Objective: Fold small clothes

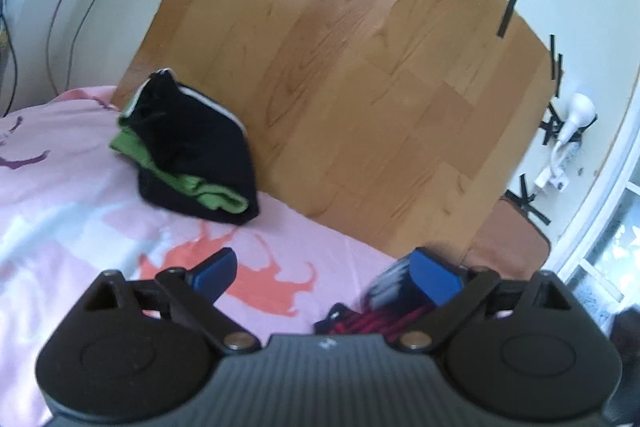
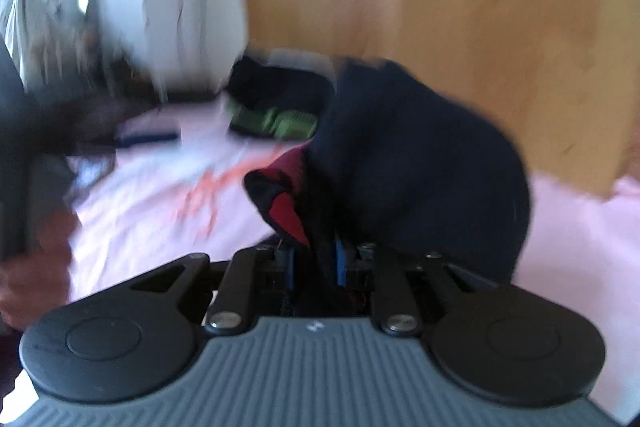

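1. A dark navy garment (image 2: 420, 163) with a red part (image 2: 288, 203) is held in the right claw (image 2: 314, 263); the blue pads are set narrow, with cloth pinched between them. The bulk is draped over and just ahead of the claw, above the pink bed (image 2: 160, 195). The view is heavily blurred.
2. The garment is judged soft, light and limp; sag and bunching are expected. A hem or corner is best pinched, not the bunched middle.
3. The left claw (image 1: 324, 273) is spread wide and nothing is held. It is held low over the bed, pointed toward the wooden board (image 1: 360, 67).
4. Red-black striped cloth (image 1: 368, 323) is seen just under the left claw's right finger; whether it is touched cannot be told.
5. A folded stack, black and green (image 1: 192, 155), lies on the bed against the board, well apart from both claws.
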`<action>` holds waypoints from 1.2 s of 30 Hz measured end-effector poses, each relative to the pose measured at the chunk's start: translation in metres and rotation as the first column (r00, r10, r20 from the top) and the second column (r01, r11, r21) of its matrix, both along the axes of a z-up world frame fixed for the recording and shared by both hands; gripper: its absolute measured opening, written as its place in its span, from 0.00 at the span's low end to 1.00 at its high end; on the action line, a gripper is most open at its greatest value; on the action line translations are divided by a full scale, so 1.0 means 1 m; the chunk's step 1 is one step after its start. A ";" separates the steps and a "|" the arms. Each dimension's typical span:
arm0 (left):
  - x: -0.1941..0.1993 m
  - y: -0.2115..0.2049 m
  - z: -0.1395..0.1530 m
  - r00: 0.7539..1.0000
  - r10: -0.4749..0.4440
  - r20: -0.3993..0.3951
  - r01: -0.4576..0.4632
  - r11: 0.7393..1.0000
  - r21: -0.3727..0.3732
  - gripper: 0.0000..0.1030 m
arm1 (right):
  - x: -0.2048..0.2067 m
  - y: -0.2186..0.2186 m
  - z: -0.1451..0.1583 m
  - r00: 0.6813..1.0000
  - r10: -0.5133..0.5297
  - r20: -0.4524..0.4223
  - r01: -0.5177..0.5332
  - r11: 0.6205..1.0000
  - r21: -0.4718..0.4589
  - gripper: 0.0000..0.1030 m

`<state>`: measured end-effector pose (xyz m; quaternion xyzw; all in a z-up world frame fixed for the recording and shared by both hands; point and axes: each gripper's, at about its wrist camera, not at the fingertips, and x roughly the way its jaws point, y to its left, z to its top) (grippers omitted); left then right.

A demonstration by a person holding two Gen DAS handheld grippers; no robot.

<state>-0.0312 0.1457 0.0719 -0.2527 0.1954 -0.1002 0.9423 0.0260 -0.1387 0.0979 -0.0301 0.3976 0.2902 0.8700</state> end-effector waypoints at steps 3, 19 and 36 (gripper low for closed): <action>0.006 -0.007 -0.005 0.999 -0.025 -0.027 0.025 1.000 0.004 0.93 | -0.009 0.024 -0.028 0.996 0.083 0.025 -0.081 0.994 -0.079 0.25; 0.034 -0.056 0.004 0.996 -0.090 -0.019 0.092 0.992 0.091 0.93 | 0.020 -0.089 0.051 0.990 -0.073 0.124 0.052 0.985 0.165 0.32; 0.091 -0.078 -0.050 0.951 -0.082 -0.297 0.141 0.973 0.182 0.89 | 0.067 -0.053 -0.021 0.998 -0.062 0.017 0.062 0.998 0.013 0.31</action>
